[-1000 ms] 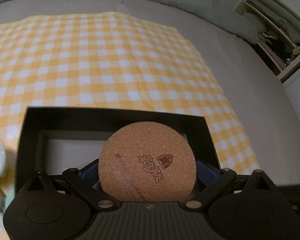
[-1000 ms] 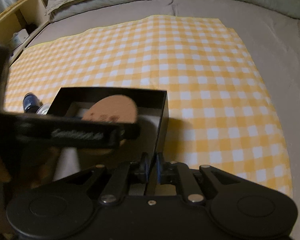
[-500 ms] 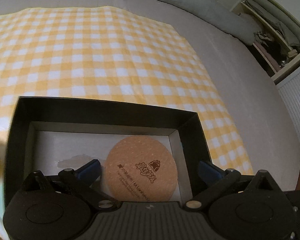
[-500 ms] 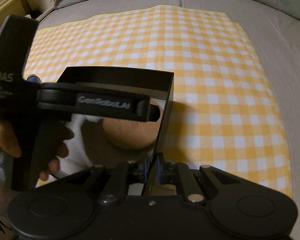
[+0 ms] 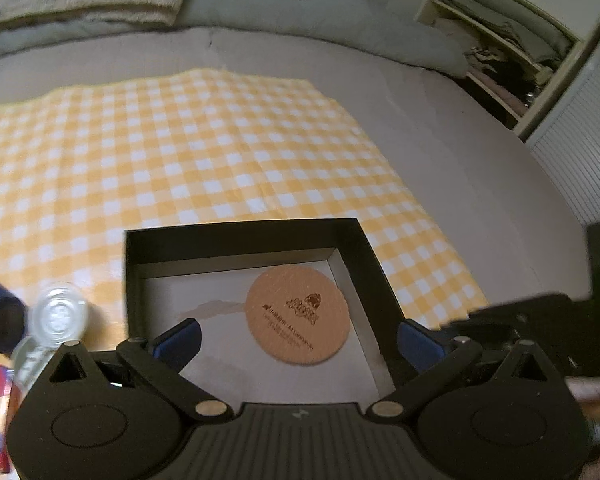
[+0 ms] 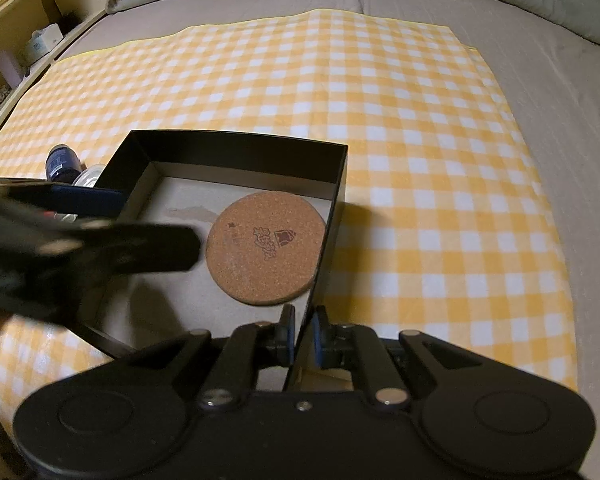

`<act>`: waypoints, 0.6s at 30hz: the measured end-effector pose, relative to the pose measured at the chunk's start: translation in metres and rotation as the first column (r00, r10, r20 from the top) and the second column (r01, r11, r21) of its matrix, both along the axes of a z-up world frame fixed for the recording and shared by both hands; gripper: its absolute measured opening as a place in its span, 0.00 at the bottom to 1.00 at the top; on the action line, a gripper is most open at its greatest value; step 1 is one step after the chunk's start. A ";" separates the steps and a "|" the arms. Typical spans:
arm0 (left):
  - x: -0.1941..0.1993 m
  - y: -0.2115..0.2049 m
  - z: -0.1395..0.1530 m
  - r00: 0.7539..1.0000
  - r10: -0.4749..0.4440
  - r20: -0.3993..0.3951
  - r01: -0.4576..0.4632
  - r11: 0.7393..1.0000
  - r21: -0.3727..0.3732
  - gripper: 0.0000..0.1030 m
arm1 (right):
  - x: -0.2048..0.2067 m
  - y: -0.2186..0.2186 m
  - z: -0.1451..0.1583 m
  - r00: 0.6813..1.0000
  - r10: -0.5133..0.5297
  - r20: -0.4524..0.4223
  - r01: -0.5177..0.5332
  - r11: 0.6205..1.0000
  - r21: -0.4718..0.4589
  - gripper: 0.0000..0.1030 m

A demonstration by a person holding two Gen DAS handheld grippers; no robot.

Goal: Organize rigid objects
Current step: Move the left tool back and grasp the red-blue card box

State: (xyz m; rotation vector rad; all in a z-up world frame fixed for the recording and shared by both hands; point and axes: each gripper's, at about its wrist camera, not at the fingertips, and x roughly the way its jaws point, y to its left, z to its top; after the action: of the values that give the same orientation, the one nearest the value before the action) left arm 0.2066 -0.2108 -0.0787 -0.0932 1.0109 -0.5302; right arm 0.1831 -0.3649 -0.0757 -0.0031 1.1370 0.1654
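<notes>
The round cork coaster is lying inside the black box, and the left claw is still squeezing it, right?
Not quite. The cork coaster does lie flat inside the black box, but the left claw is wide open and not touching it; its blue pads stand apart on either side. The left wrist view shows this.

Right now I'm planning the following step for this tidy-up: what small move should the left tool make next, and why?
Probably swing the left tool toward the clear jar beside the box. The cork coaster already lies flat inside the black box, the left tool is open and empty, and the right tool is clamped on the box wall, steadying it for another item.
</notes>
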 end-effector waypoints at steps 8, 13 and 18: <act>-0.043 0.036 0.032 0.997 -0.029 0.076 0.026 0.999 0.043 1.00 | 0.001 -0.001 0.000 1.000 0.008 0.000 -0.008 1.000 -0.012 0.09; -0.062 0.060 0.043 0.993 -0.029 0.114 0.022 0.998 0.067 1.00 | 0.001 0.003 0.002 1.000 0.015 0.006 -0.014 0.999 -0.041 0.09; -0.076 0.088 0.045 0.988 -0.010 0.157 -0.009 0.992 0.122 1.00 | 0.000 0.008 0.001 0.999 0.032 -0.002 -0.032 0.997 -0.068 0.09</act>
State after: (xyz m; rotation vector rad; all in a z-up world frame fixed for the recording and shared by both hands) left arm 0.1305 -0.1232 -0.0336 0.0577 0.8869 -0.4670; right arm 0.1835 -0.3574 -0.0746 -0.0818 1.1436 0.1553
